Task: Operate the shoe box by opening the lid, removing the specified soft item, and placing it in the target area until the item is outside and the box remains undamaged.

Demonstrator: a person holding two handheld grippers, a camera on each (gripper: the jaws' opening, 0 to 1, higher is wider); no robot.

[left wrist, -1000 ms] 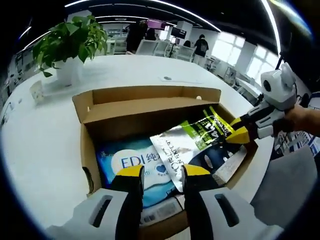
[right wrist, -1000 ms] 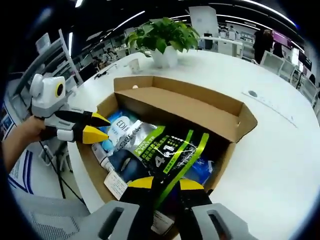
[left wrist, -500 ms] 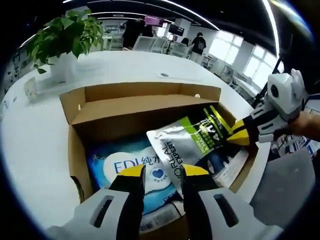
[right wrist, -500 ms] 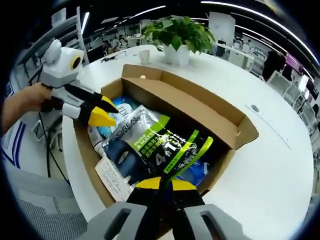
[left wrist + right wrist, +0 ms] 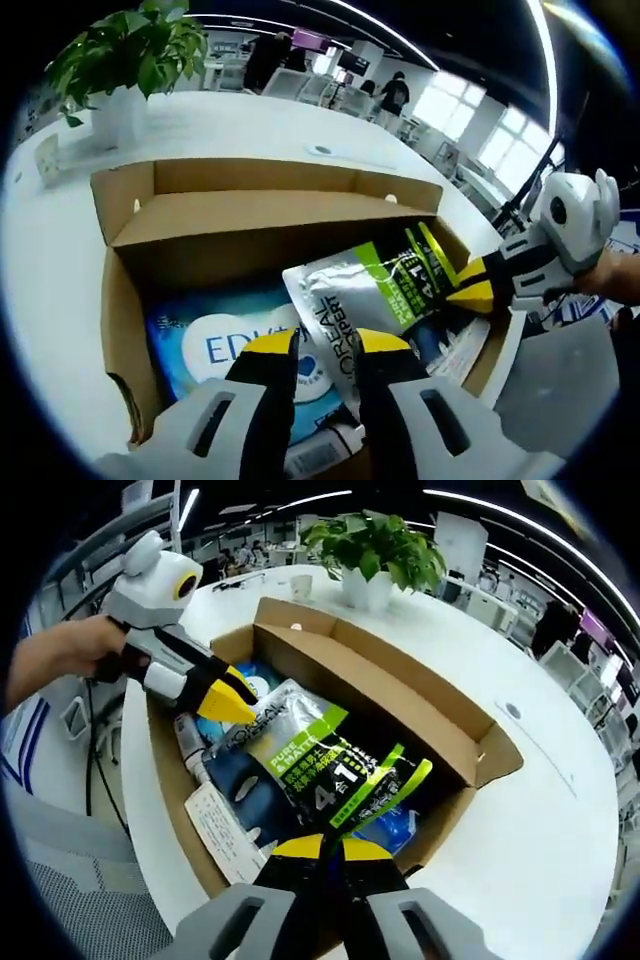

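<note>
An open cardboard shoe box (image 5: 262, 213) sits on the white table, lid flap folded back. Inside lie a silver and green soft pouch (image 5: 372, 292) and a blue wipes pack (image 5: 225, 348). My left gripper (image 5: 327, 345) hovers open above the near end of the box, over the seam between pouch and blue pack. My right gripper (image 5: 332, 848) is shut on the pouch (image 5: 312, 768) at its green and black end, near the box's rim (image 5: 470, 742). It comes in from the right of the left gripper view as the right gripper (image 5: 488, 285). The left gripper (image 5: 226, 701) shows over the box's far corner.
A potted plant (image 5: 383, 552) stands on the white table (image 5: 560, 820) behind the box. A white leaflet (image 5: 226, 832) and a dark item lie in the box beside the pouch. A hand (image 5: 58, 662) holds the left gripper. Office desks and people are far behind.
My right gripper's jaws have shut on the pouch's green and black end. The pouch has shifted slightly over the blue pack. My left gripper has come closer to the box.
</note>
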